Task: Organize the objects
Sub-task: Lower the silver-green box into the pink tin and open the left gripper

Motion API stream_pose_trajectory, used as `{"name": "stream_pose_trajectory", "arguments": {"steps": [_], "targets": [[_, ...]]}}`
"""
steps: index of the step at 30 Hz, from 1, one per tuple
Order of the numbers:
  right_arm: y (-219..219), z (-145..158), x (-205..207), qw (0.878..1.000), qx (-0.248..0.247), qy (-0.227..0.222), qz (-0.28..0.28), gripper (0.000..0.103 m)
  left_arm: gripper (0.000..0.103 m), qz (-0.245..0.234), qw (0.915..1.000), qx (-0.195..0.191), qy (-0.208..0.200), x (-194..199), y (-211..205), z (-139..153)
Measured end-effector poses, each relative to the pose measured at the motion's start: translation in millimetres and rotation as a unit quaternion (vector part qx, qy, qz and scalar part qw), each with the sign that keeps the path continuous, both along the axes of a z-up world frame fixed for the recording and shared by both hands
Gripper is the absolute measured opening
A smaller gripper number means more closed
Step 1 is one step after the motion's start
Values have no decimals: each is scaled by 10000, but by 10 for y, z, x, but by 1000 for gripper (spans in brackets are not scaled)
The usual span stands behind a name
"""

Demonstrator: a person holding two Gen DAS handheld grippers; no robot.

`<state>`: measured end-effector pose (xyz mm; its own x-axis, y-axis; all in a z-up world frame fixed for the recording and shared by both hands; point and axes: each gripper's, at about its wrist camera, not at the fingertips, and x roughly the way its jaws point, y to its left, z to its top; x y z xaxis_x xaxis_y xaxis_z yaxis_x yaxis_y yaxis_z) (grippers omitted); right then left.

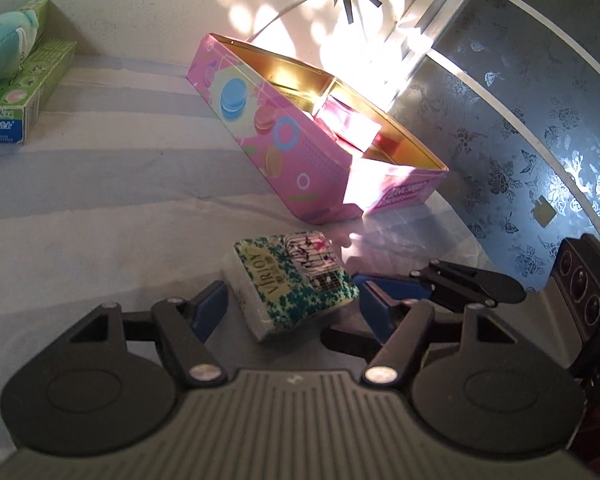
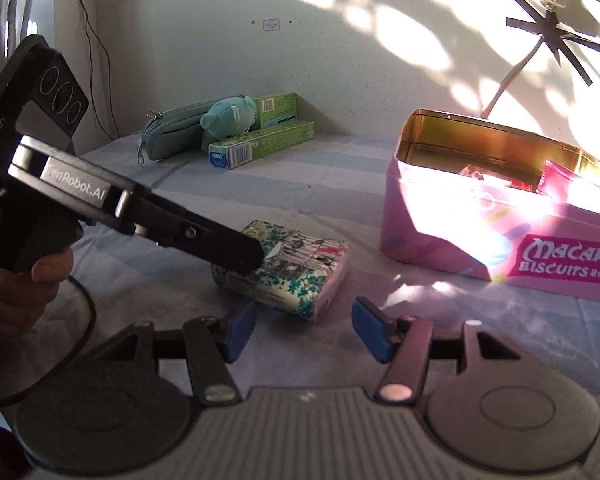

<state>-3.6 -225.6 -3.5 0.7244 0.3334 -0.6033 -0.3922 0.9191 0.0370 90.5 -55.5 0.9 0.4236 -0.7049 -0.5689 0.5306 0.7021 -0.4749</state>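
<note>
The pink rectangular metal biscuit tin [image 2: 500, 240] gleams glossy, gold-shiny inside. The floral plastic-wrapped tissue pack [image 1: 296, 280] looks slick. The striped cloth sheet [image 1: 100, 200] is matt; the teal plush toy [image 2: 228, 118] is fuzzy.

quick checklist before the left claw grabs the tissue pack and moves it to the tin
1. Tissue pack between the left claw's fingers: ok, it lies in the gap.
2. Grip made: not ok, a gap shows at the right pad; the left side is unclear.
3. Right claw out of the way: ok, open and short of the pack.
4. Pack resting flat on the cloth: ok.
5. Tin open on top: ok, no lid on it.
6. Room in the tin: cannot tell for sure; red packets fill the near end, the far end looks bare.
</note>
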Motion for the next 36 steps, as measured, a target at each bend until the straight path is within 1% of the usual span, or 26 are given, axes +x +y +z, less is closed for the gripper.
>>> {"name": "stream_pose_trajectory", "arguments": {"steps": [2, 3, 4, 5, 7, 10, 12, 14, 15, 17, 19, 22, 24, 28, 29, 30, 32, 36], "targets": [[91, -62, 84, 9999, 19, 32, 110, 52, 63, 48, 9997, 203, -160, -32, -72, 7], [124, -66, 88, 9999, -18, -53, 110, 49, 63, 105, 9993, 293, -190, -36, -97, 24], [152, -68, 89, 9999, -100, -120, 57, 47, 62, 134, 9993, 300, -186, -34, -105, 46], [153, -52, 84, 9998, -109, -186, 23, 46, 62, 151, 9994, 255, -185, -32, -104, 83], [72, 45, 6, 9990, 52, -449, -30, 46, 62, 125, 9994, 96, -299, -36, -109, 236], [-125, 261, -103, 9949, 296, -949, -187, 46, 62, -63, 9973, -119, -722, -40, -236, 558], [-293, 413, -132, 9899, 407, -1297, -399, 47, 62, -203, 9945, -132, -1023, -13, -432, 746], [-437, 498, -106, 9851, 355, -1557, -639, 48, 63, -317, 9924, -44, -1190, 55, -662, 847], [-505, 514, -74, 9830, 288, -1645, -768, 48, 63, -392, 9911, 40, -1270, 121, -832, 878], [-655, 515, 55, 9801, 231, -1669, -1046, 48, 63, -487, 9889, 201, -1387, 261, -1107, 878], [-828, 490, 182, 9781, 237, -1650, -1247, 48, 63, -550, 9888, 328, -1349, 427, -1334, 830], [-1097, 451, 386, 9766, 193, -1514, -1517, 48, 63, -588, 9912, 355, -1134, 672, -1594, 738], [-1227, 410, 451, 9753, 182, -1423, -1678, 48, 63, -571, 9927, 355, -997, 788, -1761, 691], [-1421, 342, 591, 9711, 53, -1380, -1945, 48, 63, -566, 9920, 493, -1017, 890, -2046, 641], [-1453, 313, 596, 9672, -67, -1441, -2089, 49, 64, -540, 9919, 535, -1015, 914, -2114, 627], [-1482, 289, 615, 9629, -180, -1487, -2244, 54, 64, -499, 9919, 573, -1019, 939, -2176, 620], [-1559, 245, 639, 9566, -221, -1480, -2500, 54, 64, -381, 9919, 644, -1029, 956, -2233, 606], [-1664, 257, 492, 9518, 91, -1555, -2642, 55, 67, -317, 9934, 484, -995, 885, -2159, 614]]}}
